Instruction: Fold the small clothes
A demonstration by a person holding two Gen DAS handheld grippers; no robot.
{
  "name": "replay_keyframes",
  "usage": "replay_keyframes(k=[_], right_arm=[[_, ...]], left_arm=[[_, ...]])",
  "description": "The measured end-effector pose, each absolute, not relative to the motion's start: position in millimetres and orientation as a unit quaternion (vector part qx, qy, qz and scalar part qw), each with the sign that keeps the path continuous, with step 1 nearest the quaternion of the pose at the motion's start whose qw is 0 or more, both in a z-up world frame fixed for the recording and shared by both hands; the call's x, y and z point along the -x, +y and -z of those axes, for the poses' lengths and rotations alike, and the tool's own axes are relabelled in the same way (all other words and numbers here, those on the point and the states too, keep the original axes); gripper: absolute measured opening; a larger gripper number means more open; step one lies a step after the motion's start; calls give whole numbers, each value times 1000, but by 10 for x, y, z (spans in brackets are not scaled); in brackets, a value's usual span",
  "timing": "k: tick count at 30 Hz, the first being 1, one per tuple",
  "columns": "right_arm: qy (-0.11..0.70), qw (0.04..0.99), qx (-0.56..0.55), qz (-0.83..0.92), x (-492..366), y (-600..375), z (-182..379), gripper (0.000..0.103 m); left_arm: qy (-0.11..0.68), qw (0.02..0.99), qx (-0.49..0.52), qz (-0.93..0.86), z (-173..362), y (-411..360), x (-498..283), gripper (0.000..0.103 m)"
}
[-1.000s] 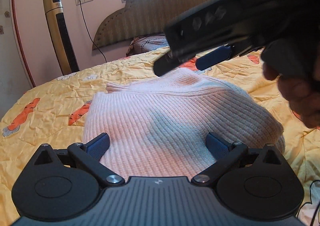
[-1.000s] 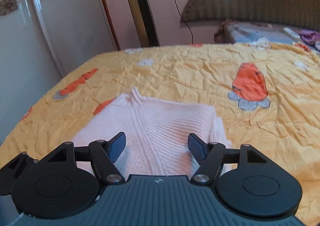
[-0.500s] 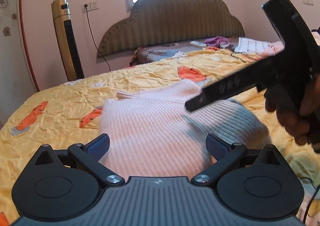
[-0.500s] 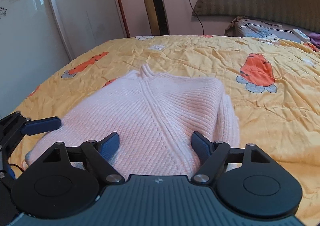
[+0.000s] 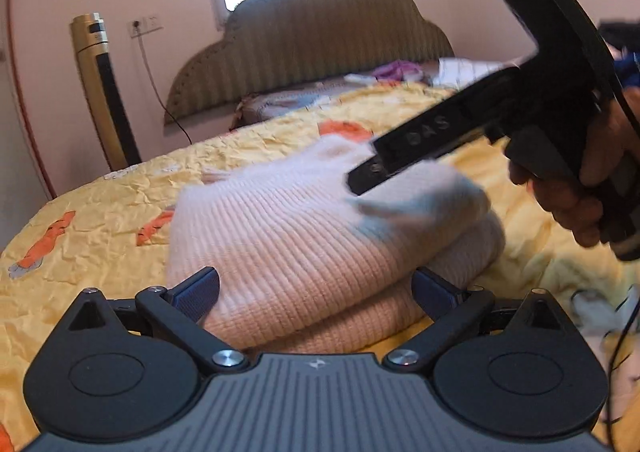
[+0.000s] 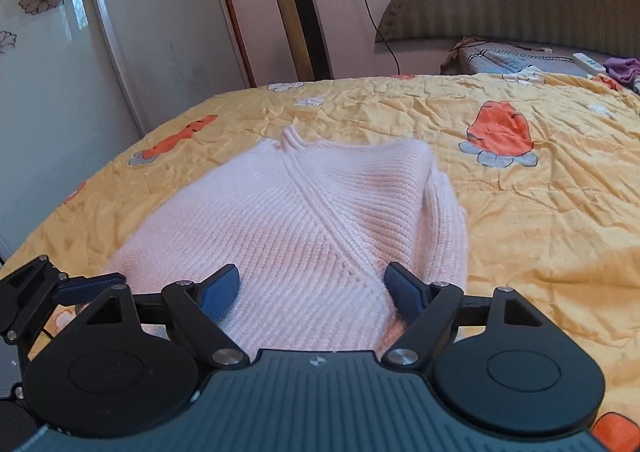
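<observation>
Two grippers hover over a pale pink knitted sweater (image 6: 320, 220) lying folded on a bed covered with a yellow quilt (image 6: 540, 212) printed with orange carrots. The left gripper (image 5: 316, 288) sits low at the sweater's near edge, its blue-padded fingers (image 5: 198, 288) spread apart on either side of the folded layers, gripping nothing. The right gripper (image 6: 316, 288), likewise held apart, hangs above the garment's near end; from the left wrist view its black body reaches in from the right, held in the person's hand (image 5: 576, 192). A gold tower fan (image 6: 298, 8) stands by the far wall, left of a scalloped headboard (image 5: 320, 36).
</observation>
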State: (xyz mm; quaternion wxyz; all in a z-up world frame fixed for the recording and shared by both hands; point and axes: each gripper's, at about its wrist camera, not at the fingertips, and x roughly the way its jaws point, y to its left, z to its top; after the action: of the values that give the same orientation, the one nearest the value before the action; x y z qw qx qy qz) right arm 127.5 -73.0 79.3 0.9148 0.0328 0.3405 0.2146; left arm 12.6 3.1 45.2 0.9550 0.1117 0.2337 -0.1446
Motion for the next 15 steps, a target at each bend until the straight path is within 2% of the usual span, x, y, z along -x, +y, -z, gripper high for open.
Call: replay_keyframes(k=[4,6,8,10,12,15], right_arm=[[281,935,-71,-202,-903,-811,-1112,72],[259,933,-92,-233,-760,-820,-1203,83],[292,914,-103,-263,-784,-783,-1123,88],[348,894,-107,-261,-912,-775,-851,84],[331,893,-131,-274,-900,-863,-763,81],[336,895,-151,-251,-803,-923,-993,79]], left_arm=[[219,959,-78,163,-549,195,39,103],[238,953,-88,165,-460,148,-28,103],[269,947,-77,160,-317,137,-169,103],[266,951,-64,147,-262,150,-213,103],[259,953,-63,143,-350,128,-132,103],[245,958,-52,140,-470,201,42,103]])
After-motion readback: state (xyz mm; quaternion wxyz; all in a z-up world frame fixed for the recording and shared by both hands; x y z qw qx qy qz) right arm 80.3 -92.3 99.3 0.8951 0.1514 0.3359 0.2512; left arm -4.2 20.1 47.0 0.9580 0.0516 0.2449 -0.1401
